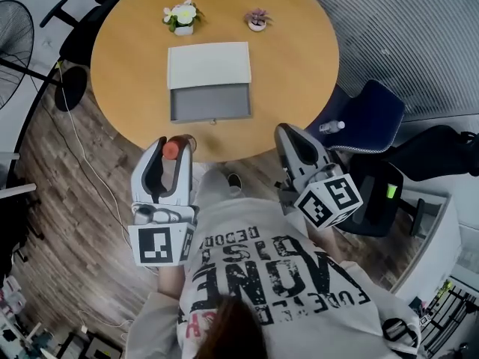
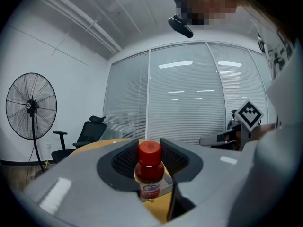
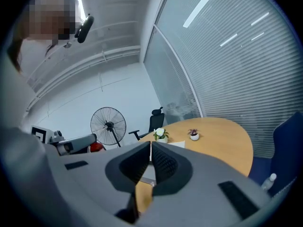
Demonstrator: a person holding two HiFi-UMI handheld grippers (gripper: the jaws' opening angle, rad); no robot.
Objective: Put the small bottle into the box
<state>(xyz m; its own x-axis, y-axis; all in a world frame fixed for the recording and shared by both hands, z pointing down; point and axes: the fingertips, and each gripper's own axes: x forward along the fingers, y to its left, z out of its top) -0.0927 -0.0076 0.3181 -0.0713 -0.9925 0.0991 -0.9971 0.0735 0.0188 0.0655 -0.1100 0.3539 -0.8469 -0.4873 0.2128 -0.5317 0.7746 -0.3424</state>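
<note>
A small bottle with a red cap and dark red contents stands upright between the jaws of my left gripper, which is shut on it just short of the table's near edge. In the left gripper view the bottle fills the gap of the left gripper, with the pads against its sides. The box is a grey open tray under a white lid, lying mid-table beyond the bottle. My right gripper hovers at the near right edge of the table, jaws shut with nothing between them; in its own view the right gripper points toward the box.
The round wooden table carries two small flower pots at its far side. A blue chair with a clear bottle on it stands to the right. A floor fan and a black chair stand left.
</note>
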